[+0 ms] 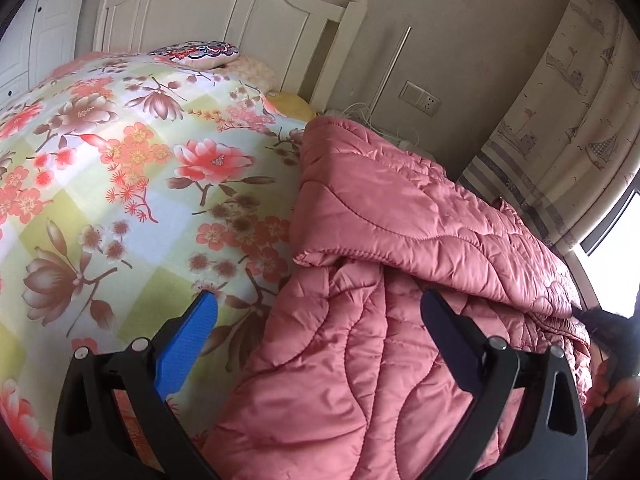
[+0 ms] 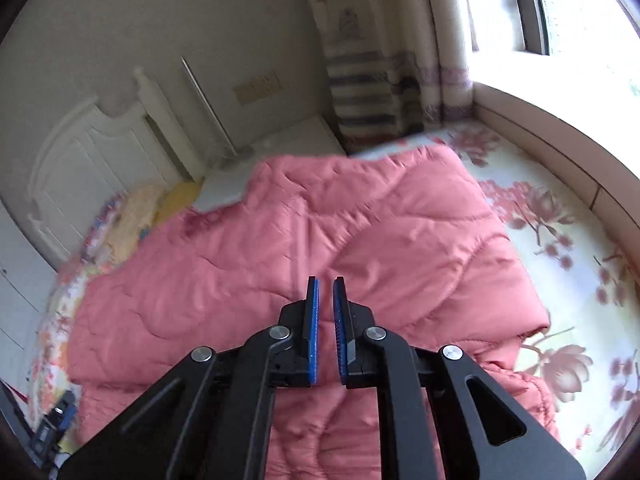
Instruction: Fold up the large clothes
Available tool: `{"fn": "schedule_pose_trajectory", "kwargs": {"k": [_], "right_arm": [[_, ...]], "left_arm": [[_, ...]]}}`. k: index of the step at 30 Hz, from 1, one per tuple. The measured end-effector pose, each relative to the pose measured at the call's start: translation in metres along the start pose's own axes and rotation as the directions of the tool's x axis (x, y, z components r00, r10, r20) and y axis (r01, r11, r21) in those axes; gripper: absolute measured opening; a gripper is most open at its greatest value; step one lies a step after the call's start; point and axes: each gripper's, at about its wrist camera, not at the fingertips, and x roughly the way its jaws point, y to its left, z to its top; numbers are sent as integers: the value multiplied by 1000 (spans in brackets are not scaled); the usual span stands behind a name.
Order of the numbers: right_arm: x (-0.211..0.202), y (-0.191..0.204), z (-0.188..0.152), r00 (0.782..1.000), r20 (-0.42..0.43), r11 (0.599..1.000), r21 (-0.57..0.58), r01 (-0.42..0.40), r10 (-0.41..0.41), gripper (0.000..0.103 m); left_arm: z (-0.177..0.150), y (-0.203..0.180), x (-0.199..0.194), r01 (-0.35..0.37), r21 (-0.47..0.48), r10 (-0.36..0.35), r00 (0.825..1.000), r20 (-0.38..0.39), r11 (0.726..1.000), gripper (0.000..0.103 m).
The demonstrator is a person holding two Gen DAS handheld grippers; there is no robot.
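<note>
Pink quilted coat [image 2: 304, 248] partly folded on floral bedspread [image 1: 120, 168], one flap over at 12 o'clock; left gripper [image 1: 316, 312] jaws wide, right gripper [image 2: 325, 292] closed empty; further folds remain.

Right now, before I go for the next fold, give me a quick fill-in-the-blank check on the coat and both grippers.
1. The quilted coat lying on the floral bedspread is ____ in colour.
2. The left gripper has its jaws ____.
3. The right gripper has its jaws nearly together, with ____ between the pads.
4. The pads on both grippers are ____ in colour.

Missing words: pink; open; nothing; blue
</note>
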Motion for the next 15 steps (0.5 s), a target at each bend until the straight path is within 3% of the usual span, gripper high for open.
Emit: {"fn": "schedule_pose_trajectory", "kwargs": {"k": [2,4,5,7,8,11,15], "right_arm": [[21,-4,-5,992,-115,998,-38,46,-50,13],[12,-3,-6,994,-82,997,-53,62,-66,17],[3,3,-5,996,-52,995,-72,74,-78,27],[-11,18,0,996,22,990,-116,84,-83,67],[-21,31,3,994,80,984,-157,86,-74,96],[-35,69,3,985,171,951,-304,57,-4,98],[-11,107,3,994,111,915,-403,26,21,96]], "left_arm": [[5,-4,-7,-28,17,28,1000,-3,999,100],[17,-11,-22,-38,42,36,999,34,998,100],[27,-17,-30,-39,57,35,998,57,998,100],[50,-34,-36,-27,109,19,997,72,994,101],[60,-44,-34,-24,143,14,997,70,989,101],[81,-76,-8,-59,254,45,997,61,965,101],[80,-95,43,-38,289,45,999,-18,957,100]]}}
